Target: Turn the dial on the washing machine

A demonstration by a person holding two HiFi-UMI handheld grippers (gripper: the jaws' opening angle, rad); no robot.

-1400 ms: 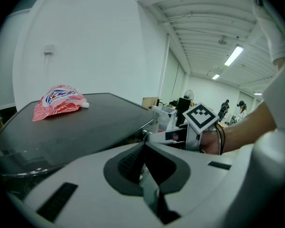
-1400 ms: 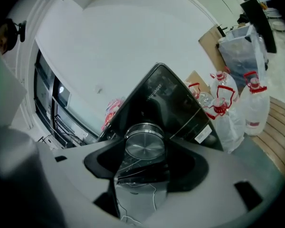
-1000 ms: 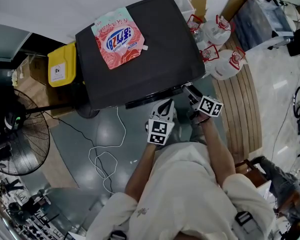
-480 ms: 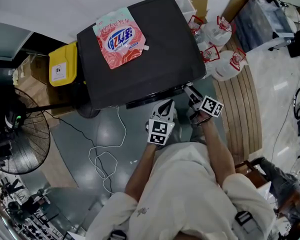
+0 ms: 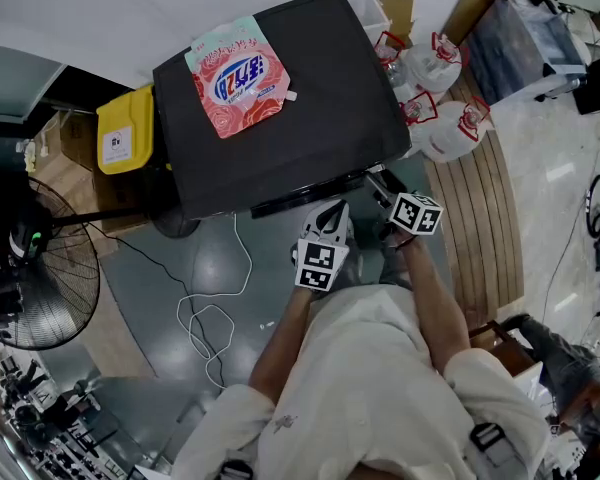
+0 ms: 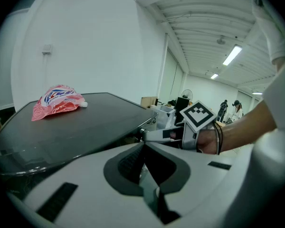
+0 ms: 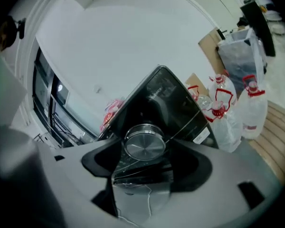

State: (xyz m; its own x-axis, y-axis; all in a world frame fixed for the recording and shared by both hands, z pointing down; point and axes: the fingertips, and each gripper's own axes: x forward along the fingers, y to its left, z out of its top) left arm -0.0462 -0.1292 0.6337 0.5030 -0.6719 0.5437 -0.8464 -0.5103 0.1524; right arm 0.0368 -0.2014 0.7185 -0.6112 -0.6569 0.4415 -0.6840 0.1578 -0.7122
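The black washing machine [image 5: 280, 128] stands below me with a pink detergent pouch [image 5: 238, 76] on its lid. Its silver dial [image 7: 144, 144] faces me in the right gripper view, sitting between the jaws of my right gripper [image 7: 145, 150]. Those jaws are opening and the pads stand just off the dial's rim. In the head view the right gripper [image 5: 388, 190] reaches the machine's front edge. My left gripper [image 5: 330, 213] hangs beside it, a little back from the front panel. Its jaws [image 6: 143, 145] are shut with nothing between them.
A yellow bin [image 5: 125, 128] stands left of the machine and a floor fan [image 5: 30, 268] further left. A white cable [image 5: 205, 318] loops over the grey floor. Water jugs [image 5: 450, 118] and a wooden platform [image 5: 485, 228] lie to the right.
The right gripper's marker cube has shifted slightly left and turned a little at the machine's front. The left gripper has stayed where it was.
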